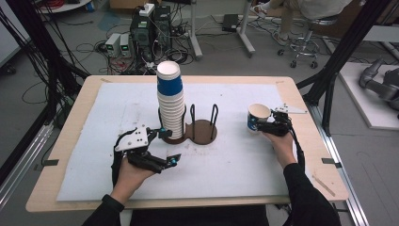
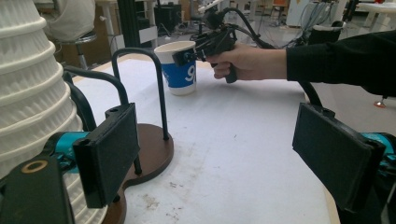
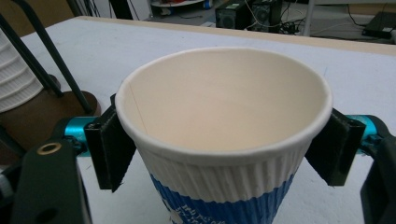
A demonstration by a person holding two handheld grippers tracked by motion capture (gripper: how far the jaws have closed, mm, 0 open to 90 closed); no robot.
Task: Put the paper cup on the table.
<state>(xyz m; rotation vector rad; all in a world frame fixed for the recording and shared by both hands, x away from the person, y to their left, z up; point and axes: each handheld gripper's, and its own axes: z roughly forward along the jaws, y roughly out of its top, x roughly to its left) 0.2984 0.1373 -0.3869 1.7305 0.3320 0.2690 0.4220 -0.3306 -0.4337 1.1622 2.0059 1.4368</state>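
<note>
A tall stack of ribbed white paper cups (image 1: pixel 170 103), the top one banded blue, stands in the left ring of a brown cup holder (image 1: pixel 203 131) with black wire loops. My left gripper (image 1: pixel 169 147) is open just in front of the stack's foot, with nothing between its pads (image 2: pixel 109 151). The stack (image 2: pixel 28 93) rises right beside its left jaw. A single blue and white paper cup (image 1: pixel 258 117) stands upright on the mat at the right. My right gripper (image 3: pixel 224 154) has a pad against each side of this cup (image 3: pixel 224 140), just under the rim.
A white mat (image 1: pixel 117 108) covers most of the wooden table (image 1: pixel 70 122). The holder's right ring (image 2: pixel 149 149) holds no cups. Black frame posts stand at both sides of the table, and cables, computers and a stool lie on the floor beyond its far edge.
</note>
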